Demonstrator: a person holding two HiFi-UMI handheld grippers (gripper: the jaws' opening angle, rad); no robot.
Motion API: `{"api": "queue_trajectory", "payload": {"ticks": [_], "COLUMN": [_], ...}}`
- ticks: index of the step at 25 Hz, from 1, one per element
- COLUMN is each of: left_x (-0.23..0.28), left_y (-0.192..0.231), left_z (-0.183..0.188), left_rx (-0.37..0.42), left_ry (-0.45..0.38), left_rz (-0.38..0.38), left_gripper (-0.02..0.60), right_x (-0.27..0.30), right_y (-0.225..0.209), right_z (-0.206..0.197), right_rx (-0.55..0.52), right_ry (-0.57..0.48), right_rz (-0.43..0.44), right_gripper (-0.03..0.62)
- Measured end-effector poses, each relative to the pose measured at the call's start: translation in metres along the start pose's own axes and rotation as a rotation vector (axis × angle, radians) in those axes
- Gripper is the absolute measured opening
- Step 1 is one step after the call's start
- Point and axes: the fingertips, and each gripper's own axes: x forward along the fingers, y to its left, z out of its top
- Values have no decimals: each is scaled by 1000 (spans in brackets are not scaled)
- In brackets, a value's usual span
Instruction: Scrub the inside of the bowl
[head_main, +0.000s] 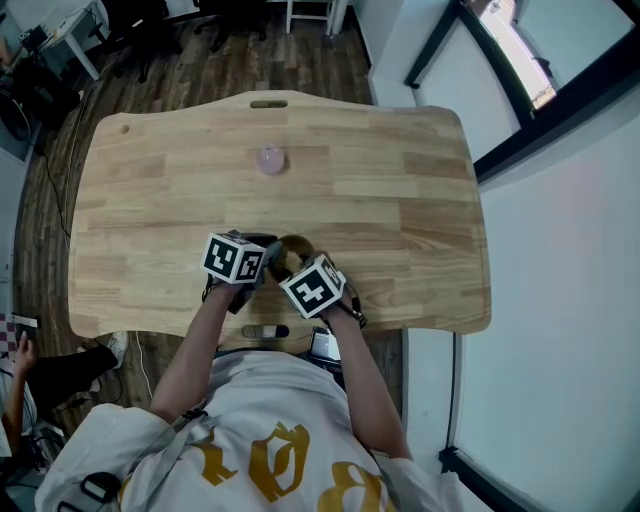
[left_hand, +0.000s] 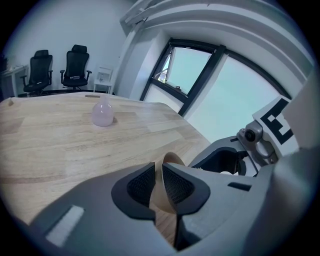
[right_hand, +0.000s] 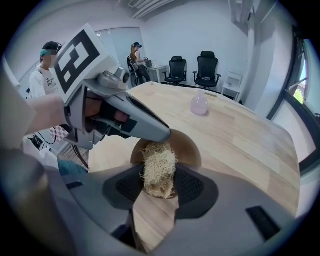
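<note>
A small brown bowl (head_main: 296, 247) sits near the table's front edge, between the two grippers. My left gripper (left_hand: 156, 186) is shut on the bowl's rim (left_hand: 172, 161), one jaw inside and one outside. In the right gripper view the bowl (right_hand: 187, 146) tilts toward the camera. My right gripper (right_hand: 159, 184) is shut on a pale fibrous loofah scrubber (right_hand: 159, 167), whose far end reaches into the bowl's inside. In the head view the left gripper (head_main: 262, 266) and right gripper (head_main: 288, 268) meet at the bowl.
A translucent pink bottle (head_main: 271, 159) stands upright at the middle of the wooden table (head_main: 400, 200). The same pink bottle (left_hand: 103, 113) shows ahead of the left gripper. Office chairs (right_hand: 199, 69) and people (right_hand: 42, 70) are beyond the table.
</note>
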Motion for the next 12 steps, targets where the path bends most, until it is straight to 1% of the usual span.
{"api": "queue_trajectory", "payload": {"ticks": [2,5,12], "left_x": [0,7,6], "left_y": [-1,-8,-4], "left_z": [0,2,2], "left_rx": [-10,-5,-12], "left_ry": [-4,-4,-4], "left_rz": [-4,-14,3], "left_gripper": [43,41,41], "right_x": [-1,-6,-7], "right_y": [2,-6,-9], "right_z": [-2,-10,-10], "right_rx": [-6,-6,-26], "right_ry": [0,11,9], "right_rz": [18,9,23], "right_gripper": [172,172,172]}}
